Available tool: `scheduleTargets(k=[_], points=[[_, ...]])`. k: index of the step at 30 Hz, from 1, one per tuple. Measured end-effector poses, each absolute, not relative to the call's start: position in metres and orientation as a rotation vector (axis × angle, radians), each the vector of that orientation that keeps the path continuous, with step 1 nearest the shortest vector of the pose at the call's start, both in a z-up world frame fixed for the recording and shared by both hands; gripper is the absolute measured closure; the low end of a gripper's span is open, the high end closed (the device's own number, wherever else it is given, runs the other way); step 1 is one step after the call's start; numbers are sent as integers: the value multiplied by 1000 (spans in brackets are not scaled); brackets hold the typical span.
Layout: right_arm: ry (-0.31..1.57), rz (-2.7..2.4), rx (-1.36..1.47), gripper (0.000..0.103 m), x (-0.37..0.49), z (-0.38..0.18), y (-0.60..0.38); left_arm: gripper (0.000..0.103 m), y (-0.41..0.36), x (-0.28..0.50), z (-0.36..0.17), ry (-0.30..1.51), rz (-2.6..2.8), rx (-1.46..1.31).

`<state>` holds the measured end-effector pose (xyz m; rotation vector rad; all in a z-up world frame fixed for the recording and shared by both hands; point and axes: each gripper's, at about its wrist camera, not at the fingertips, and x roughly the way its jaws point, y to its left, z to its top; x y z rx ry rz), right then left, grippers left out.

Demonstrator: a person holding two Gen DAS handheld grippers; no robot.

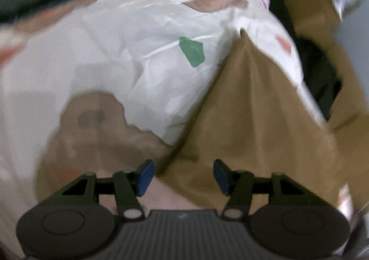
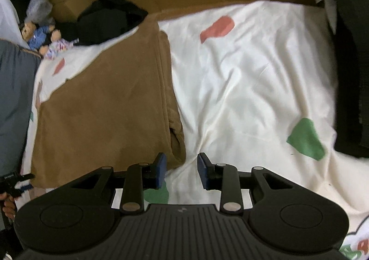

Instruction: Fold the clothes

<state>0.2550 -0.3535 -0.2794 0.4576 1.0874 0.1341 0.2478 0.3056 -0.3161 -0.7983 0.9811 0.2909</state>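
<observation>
Brown cloth (image 2: 103,107) is lying folded on the white bed sheet (image 2: 253,80), so it is staying flat. The left claw (image 1: 182,177) and right claw (image 2: 182,170) are hanging open above it, holding nothing.

wrist views, steeply downward, sharing brown garment (image 2: 103,103)

The left wrist view was all blurry. A brown blotch (image 1: 92,121) ahead of the left claw (image 1: 182,177) and to its left was too smudged to name. The brown garment (image 2: 103,103), ahead and left of the right claw (image 2: 182,172), hid part of the white bedsheet (image 2: 253,80). Two small dolls (image 2: 43,38) far off to the left were too tiny to make out. The black thing (image 2: 352,64) on the right was cut off by the edge.
</observation>
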Motion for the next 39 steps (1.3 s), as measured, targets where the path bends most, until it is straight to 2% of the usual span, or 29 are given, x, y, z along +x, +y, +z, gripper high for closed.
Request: scheduleTargets(k=[10,17,24,33,34,35,36,37,38,39], points=[[991,117,502,68,228,-253,-361,41,283,237,-327,896,244,-965],[994,108,517,68,207,-260,-360,40,272,233,-337,875,238,-1015],[991,91,540,68,189,-270,-360,36,263,244,-350,860,258,-1039],[998,73,549,66,183,-280,-362,37,264,257,-355,833,252,-1025],[999,73,551,66,183,-282,-362,39,264,259,-354,832,253,-1011],[999,73,551,66,184,-282,-362,47,264,260,-353,834,254,-993],[1000,77,553,66,184,-284,-360,59,264,261,-352,841,256,-974],[1001,80,552,66,184,-285,-358,67,265,260,-352,850,263,-955],[1002,82,551,66,184,-285,-357,83,268,258,-353,859,272,-942],[1003,85,551,66,185,-286,-356,90,271,254,-353,859,274,-939]])
